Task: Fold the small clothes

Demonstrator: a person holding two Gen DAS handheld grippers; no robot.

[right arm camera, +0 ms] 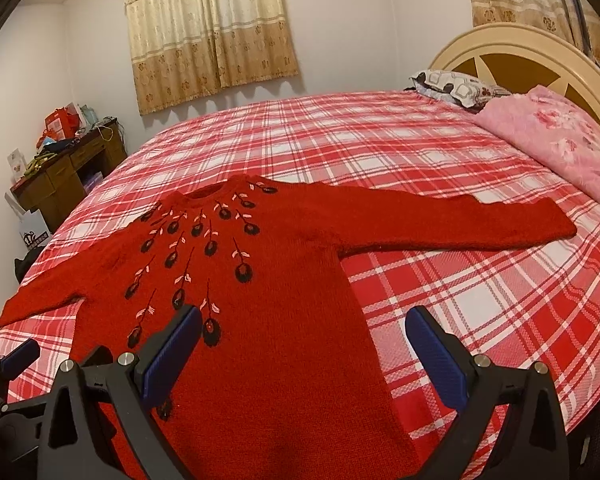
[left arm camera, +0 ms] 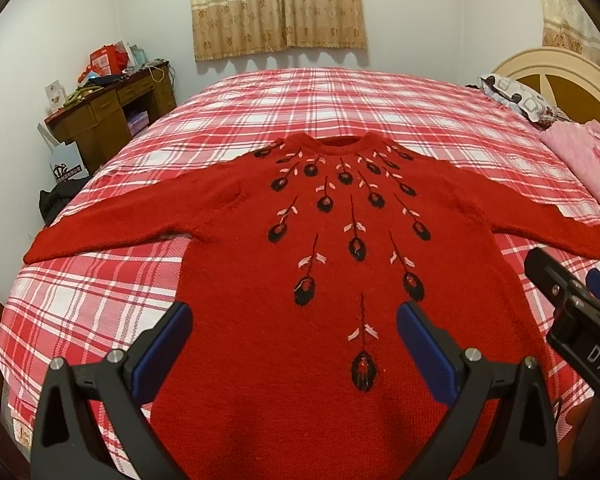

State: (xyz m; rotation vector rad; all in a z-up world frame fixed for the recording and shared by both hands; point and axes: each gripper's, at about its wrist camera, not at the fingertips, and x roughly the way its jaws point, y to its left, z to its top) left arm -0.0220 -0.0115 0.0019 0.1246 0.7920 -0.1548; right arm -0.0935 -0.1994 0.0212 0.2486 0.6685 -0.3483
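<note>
Sweater (left arm camera: 300,280), red knit with black buds and pale pink leaves fanning down from the neck, lies flat and face-up on the bed (left arm camera: 340,100), both sleeves spread sideways. Left gripper (left arm camera: 294,344) hovers over its lower front, fingers wide apart, empty. Right gripper (right arm camera: 303,350) likewise gapes empty above the sweater's hem edge.

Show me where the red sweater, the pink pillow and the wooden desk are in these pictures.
red sweater (left arm camera: 260,280): left wrist view, on its plain front.
pink pillow (right arm camera: 556,140): right wrist view, on its floral top.
wooden desk (left arm camera: 108,108): left wrist view, on its drawer front.
</note>
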